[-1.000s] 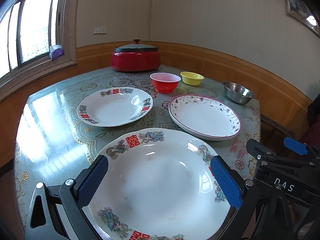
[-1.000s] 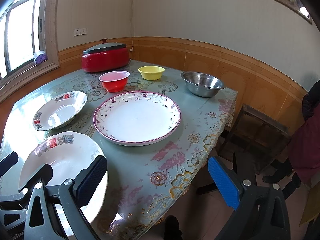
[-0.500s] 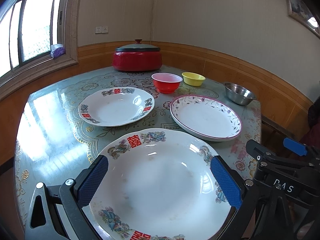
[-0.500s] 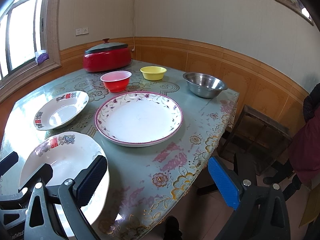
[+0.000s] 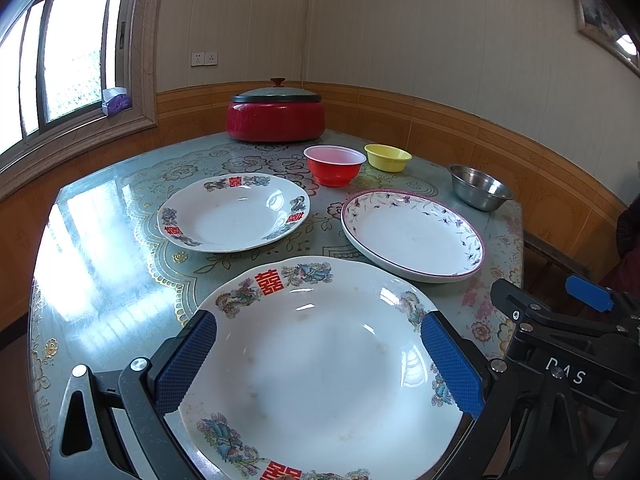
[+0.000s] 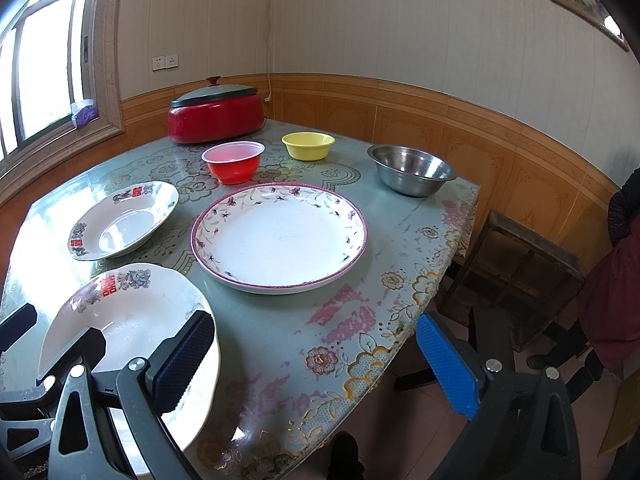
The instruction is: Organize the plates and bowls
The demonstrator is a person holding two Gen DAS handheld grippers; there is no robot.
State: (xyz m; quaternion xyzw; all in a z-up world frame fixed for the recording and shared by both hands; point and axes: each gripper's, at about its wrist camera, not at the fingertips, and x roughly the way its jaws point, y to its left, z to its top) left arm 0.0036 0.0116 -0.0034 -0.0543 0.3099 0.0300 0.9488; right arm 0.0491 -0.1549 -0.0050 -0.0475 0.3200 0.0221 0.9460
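Near plate (image 5: 320,360): white, floral rim, red characters.

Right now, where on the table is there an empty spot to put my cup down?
Bare patches: the shiny stretch on the window side of the smaller white red-character plate, and the near corner between the purple-rimmed floral plate and the steel bowl. Crowded: the middle, where the big white plate, red plastic bowl and yellow bowl cluster.
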